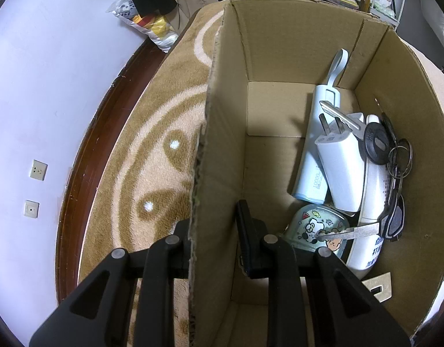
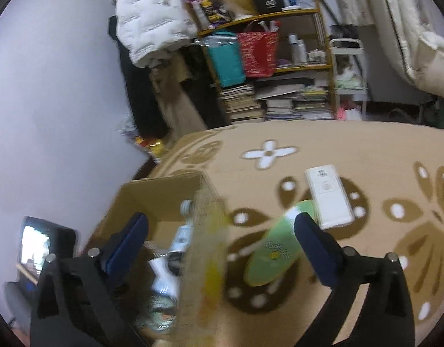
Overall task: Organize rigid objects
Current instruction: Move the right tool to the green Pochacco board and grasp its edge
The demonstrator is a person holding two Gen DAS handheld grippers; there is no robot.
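A cardboard box [image 1: 222,150] stands on a patterned carpet. My left gripper [image 1: 213,237] is shut on the box's left wall, one finger outside, one inside. Inside lie a white power bank [image 1: 314,156], a white charger plug [image 1: 340,162], a bunch of keys [image 1: 392,173], a white remote-like object [image 1: 372,202] and a small cartoon-printed case [image 1: 317,231]. My right gripper [image 2: 222,240] is open and empty, straddling the box's right wall [image 2: 204,231]. On the carpet beyond it lie a green oval object [image 2: 277,245] and a white remote [image 2: 329,196].
The carpet [image 2: 366,150] runs to a white wall [image 1: 48,86] on the left with a dark baseboard. Shelves with stacked books [image 2: 280,101], bags and hanging clothes stand at the far side. A plastic bag [image 1: 146,20] lies by the wall.
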